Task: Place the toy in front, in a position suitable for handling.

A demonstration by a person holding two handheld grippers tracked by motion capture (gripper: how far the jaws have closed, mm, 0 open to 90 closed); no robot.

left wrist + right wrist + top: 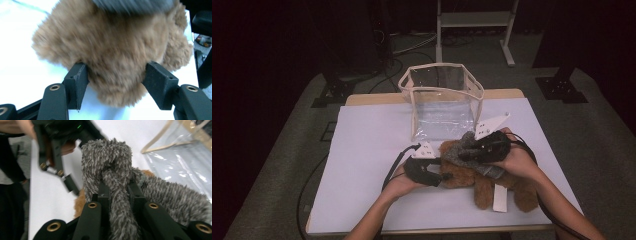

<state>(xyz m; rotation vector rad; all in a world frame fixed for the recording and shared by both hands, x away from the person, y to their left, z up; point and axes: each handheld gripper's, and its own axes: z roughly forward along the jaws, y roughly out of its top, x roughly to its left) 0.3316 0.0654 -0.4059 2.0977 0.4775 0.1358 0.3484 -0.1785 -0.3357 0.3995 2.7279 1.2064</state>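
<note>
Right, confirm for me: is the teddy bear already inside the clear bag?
No, the teddy bear lies on the white table in front of the clear bag.

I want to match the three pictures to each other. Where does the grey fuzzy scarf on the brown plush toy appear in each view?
High view: the grey scarf lies right of centre, under the right claw.
Left gripper view: a blurred grey strip of it crosses the top edge, above the brown plush toy.
Right gripper view: its knot stands at centre, with one strand pinched between the jaws.
Shared landmark: the white table cover.
</note>
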